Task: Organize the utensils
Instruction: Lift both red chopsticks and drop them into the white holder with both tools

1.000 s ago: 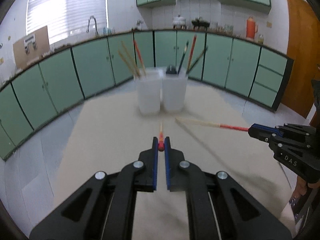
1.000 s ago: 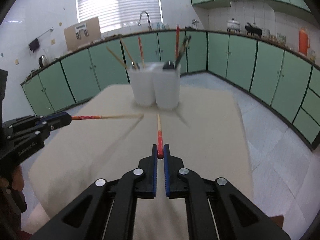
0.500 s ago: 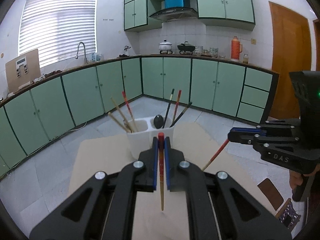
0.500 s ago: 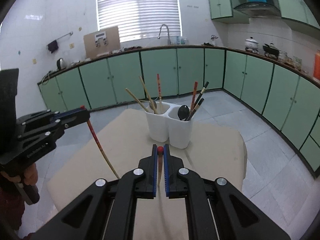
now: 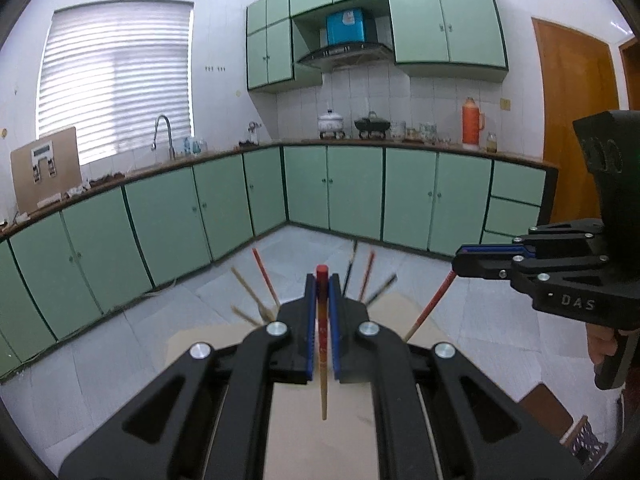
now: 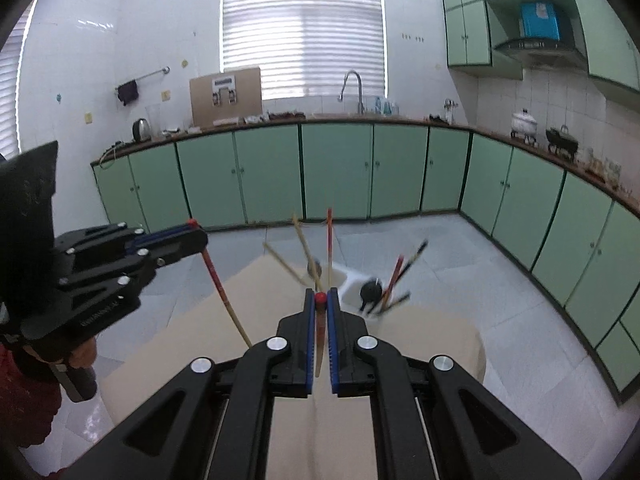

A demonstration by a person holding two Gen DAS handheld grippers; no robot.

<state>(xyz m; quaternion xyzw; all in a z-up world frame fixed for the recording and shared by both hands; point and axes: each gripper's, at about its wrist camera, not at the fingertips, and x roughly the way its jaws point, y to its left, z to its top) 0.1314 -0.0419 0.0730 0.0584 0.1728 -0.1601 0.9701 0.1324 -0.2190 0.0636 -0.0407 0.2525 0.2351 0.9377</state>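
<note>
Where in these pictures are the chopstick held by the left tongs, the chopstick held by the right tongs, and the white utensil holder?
left chopstick (image 5: 321, 344): left wrist view, mid-shaft between the fingers.
right chopstick (image 6: 319, 326): right wrist view, red upper shaft.
white utensil holder (image 6: 352, 280): right wrist view, rim between its two compartments.

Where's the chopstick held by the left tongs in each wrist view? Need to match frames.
Left wrist: red-topped chopstick stands centre-bottom, clamped in the left tongs, pale tip pointing down.
Right wrist: same chopstick slants down from the left tongs at left-middle.
Shared landmark: the sink faucet under the blinds.
</note>
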